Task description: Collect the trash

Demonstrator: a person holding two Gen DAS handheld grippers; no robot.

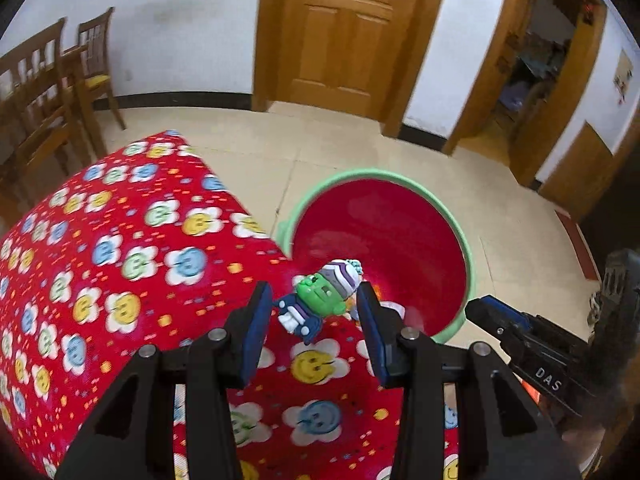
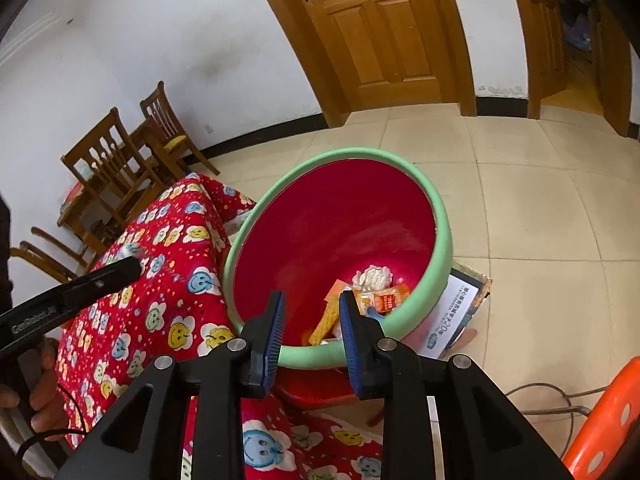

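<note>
Left wrist: left claw [image 1: 316, 300] part-open round toy figure [image 1: 320, 296], not touching.

Looked like woven cloth, matt and printed, over the table [image 1: 132, 248]. Looked like glossy smooth plastic on the basin [image 2: 442, 240] and the toy figure [image 1: 320, 296]. Seemed varnished wood on the door [image 1: 344, 32] and chairs [image 2: 120, 168]. Gleamed as glazed tile across the floor [image 2: 540, 200]. Appeared matt black plastic with ribbed blue pads [image 2: 276, 332].
</note>
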